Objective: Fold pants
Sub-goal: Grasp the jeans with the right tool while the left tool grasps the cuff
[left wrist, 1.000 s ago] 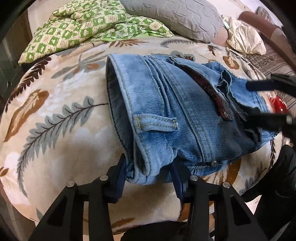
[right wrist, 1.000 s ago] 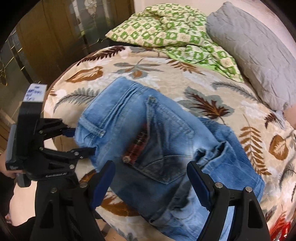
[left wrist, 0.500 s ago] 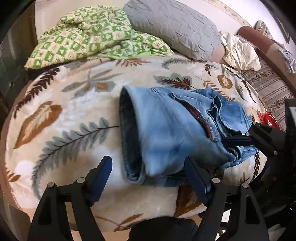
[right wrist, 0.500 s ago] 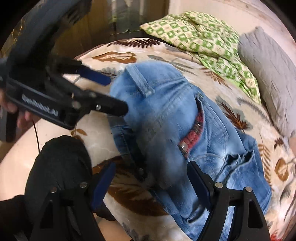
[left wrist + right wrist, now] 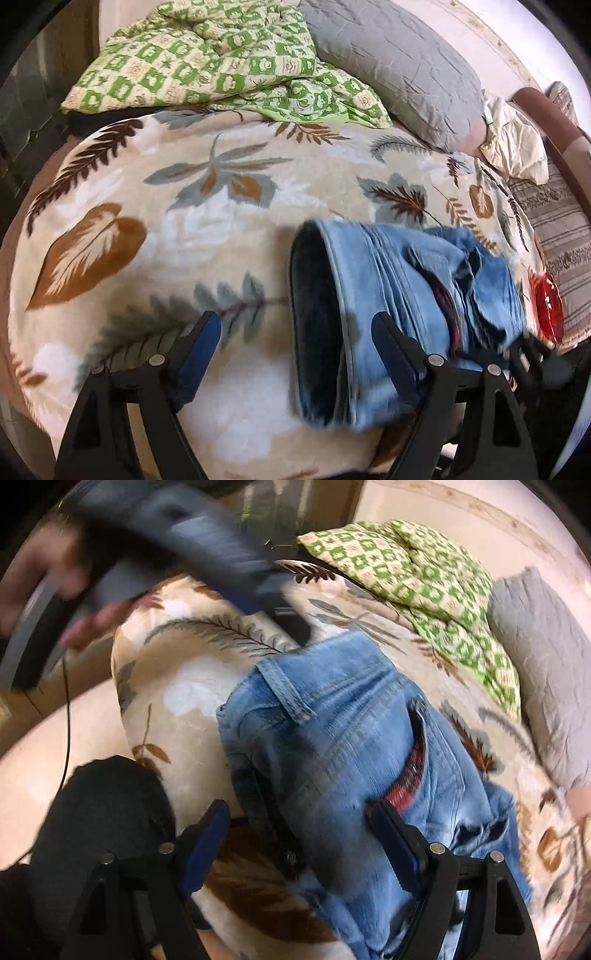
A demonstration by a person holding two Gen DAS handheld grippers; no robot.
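Left gripper (image 5: 295,339): jaws opening, nothing clamped. Right gripper (image 5: 299,830): jaws wide, both pointing steeply down.

A bed carries everything, covered by a cream blanket (image 5: 155,206) printed with brown and grey leaves. Folded blue jeans (image 5: 406,295) lie on the blanket near its front edge, toward the right corner. At the far edge rest a rumpled green-checked quilt (image 5: 221,62) and a grey pillow (image 5: 399,70), touching. A cream cloth (image 5: 517,147) sits at the far right corner, beside the pillow.
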